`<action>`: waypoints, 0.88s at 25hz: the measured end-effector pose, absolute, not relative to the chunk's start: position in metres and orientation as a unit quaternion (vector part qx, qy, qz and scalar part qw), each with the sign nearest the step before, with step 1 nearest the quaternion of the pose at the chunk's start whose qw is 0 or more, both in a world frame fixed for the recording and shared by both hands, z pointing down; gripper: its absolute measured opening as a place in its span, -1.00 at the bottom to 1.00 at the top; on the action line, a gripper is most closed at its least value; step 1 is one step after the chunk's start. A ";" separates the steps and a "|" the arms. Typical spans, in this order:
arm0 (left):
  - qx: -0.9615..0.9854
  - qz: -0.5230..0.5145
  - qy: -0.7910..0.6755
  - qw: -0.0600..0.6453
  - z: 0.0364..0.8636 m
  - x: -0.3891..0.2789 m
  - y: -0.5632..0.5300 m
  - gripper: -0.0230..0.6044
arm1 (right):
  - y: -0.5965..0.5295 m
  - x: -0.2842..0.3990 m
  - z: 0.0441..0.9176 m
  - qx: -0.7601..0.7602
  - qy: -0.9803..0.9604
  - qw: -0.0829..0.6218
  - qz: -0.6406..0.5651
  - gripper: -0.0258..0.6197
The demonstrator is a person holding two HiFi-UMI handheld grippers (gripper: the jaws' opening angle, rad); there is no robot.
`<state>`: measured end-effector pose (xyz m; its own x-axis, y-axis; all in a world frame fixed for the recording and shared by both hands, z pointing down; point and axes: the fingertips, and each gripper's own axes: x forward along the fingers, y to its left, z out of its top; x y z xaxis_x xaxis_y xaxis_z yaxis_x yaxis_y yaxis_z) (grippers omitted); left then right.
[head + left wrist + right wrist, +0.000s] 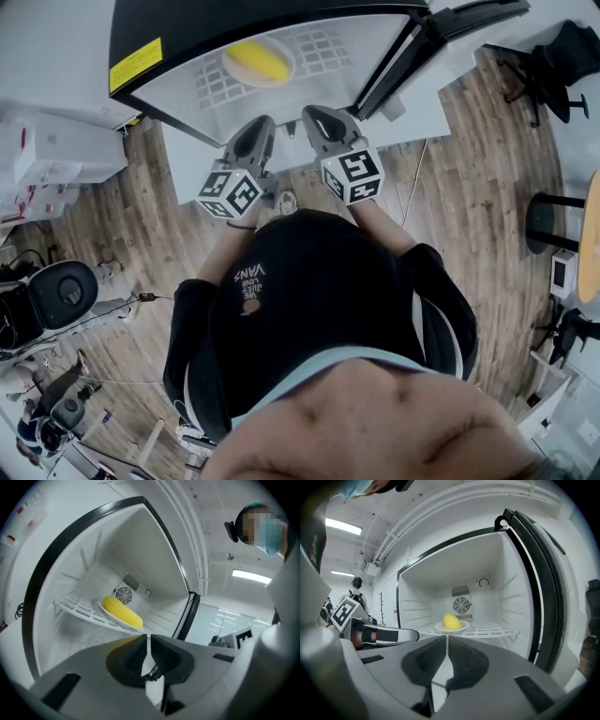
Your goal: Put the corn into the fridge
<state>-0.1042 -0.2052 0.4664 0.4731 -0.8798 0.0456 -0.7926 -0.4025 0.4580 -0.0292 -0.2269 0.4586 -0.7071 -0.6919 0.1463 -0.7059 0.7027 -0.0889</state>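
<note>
Lying on a plate [461, 626] inside the fridge [511, 588], corn [451, 620]; left gripper [148, 636], right gripper [447, 637] closed, empty

Head view: fridge [141, 37] cut by top edge; print on its yellow label [135, 64] too small to read. Left gripper view: left gripper [146, 638] body hides most space under the shelf [75, 605]; plate [115, 619] shows rim only beneath corn [123, 611]. Right gripper view: dial [483, 582] markings unreadable; door [546, 597] bottom hidden behind right gripper [447, 639].
</note>
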 end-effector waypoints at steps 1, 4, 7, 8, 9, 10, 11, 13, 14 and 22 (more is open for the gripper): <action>0.831 -0.100 -0.504 0.212 0.467 -0.103 -0.203 -0.81 | -0.224 -0.028 0.459 0.378 -0.922 0.052 0.069 -0.85; 0.831 -0.095 -0.507 0.208 0.468 -0.099 -0.195 -0.81 | -0.218 -0.025 0.461 0.375 -0.923 0.055 0.069 -0.86; 0.831 -0.092 -0.509 0.205 0.468 -0.094 -0.188 -0.82 | -0.211 -0.021 0.461 0.374 -0.924 0.057 0.065 -0.88; 0.831 -0.091 -0.509 0.204 0.468 -0.093 -0.186 -0.82 | -0.209 -0.019 0.461 0.374 -0.924 0.057 0.064 -0.88; 0.831 -0.091 -0.509 0.203 0.468 -0.092 -0.184 -0.82 | -0.207 -0.019 0.461 0.373 -0.924 0.058 0.063 -0.88; 0.831 -0.090 -0.510 0.202 0.469 -0.091 -0.183 -0.82 | -0.205 -0.018 0.461 0.372 -0.924 0.058 0.062 -0.88; 0.831 -0.090 -0.511 0.202 0.469 -0.090 -0.181 -0.82 | -0.203 -0.017 0.461 0.371 -0.925 0.059 0.061 -0.88; 0.830 -0.089 -0.513 0.203 0.469 -0.088 -0.177 -0.82 | -0.199 -0.015 0.461 0.369 -0.925 0.060 0.060 -0.88; 0.829 -0.090 -0.513 0.203 0.469 -0.087 -0.176 -0.82 | -0.197 -0.014 0.461 0.369 -0.926 0.061 0.060 -0.88; 0.831 -0.084 -0.513 0.197 0.467 -0.076 -0.163 -0.83 | -0.181 -0.005 0.463 0.367 -0.926 0.069 0.063 -0.88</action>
